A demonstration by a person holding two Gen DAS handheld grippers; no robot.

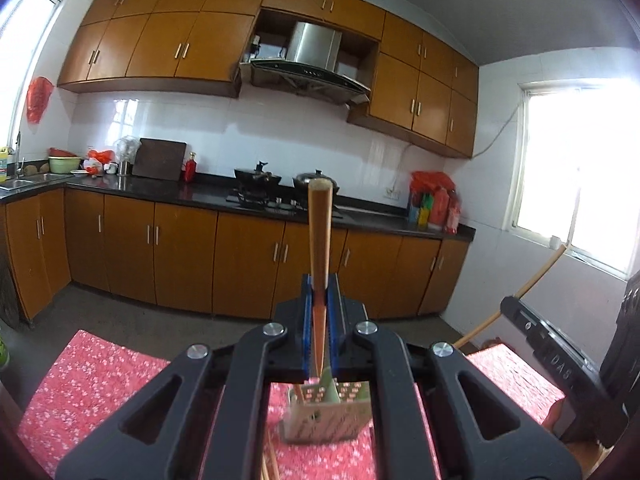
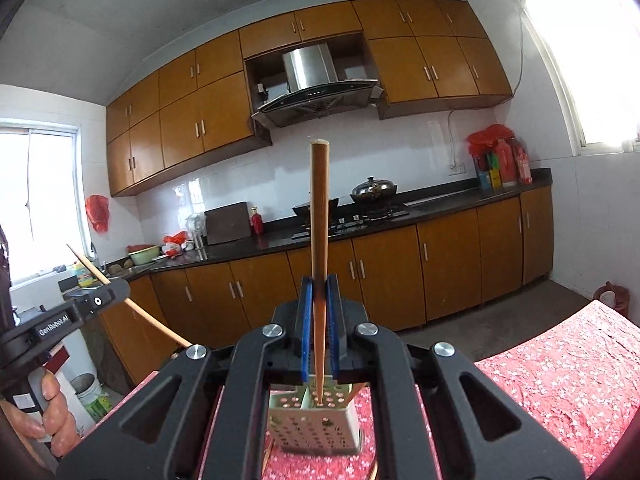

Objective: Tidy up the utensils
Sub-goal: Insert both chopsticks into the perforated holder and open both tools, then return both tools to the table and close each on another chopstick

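My left gripper (image 1: 320, 304) is shut on a wooden chopstick (image 1: 319, 232) that stands upright between the blue pads, its lower tip above a perforated metal utensil holder (image 1: 328, 412) on the red floral tablecloth. My right gripper (image 2: 319, 304) is shut on another wooden chopstick (image 2: 319, 216), also upright, its tip over the same holder (image 2: 316, 424). The right gripper (image 1: 548, 332) shows at the right of the left wrist view with its chopstick (image 1: 536, 280). The left gripper (image 2: 92, 304) shows at the left of the right wrist view with its chopstick (image 2: 132, 304).
The table has a red floral cloth (image 1: 92, 384) (image 2: 560, 364). More chopsticks (image 1: 269, 466) lie on the cloth near the holder. Beyond are orange kitchen cabinets (image 1: 180, 248), a black counter with pots (image 1: 260, 178) and a range hood (image 1: 312, 64). A dark chair (image 1: 624, 344) stands at the right.
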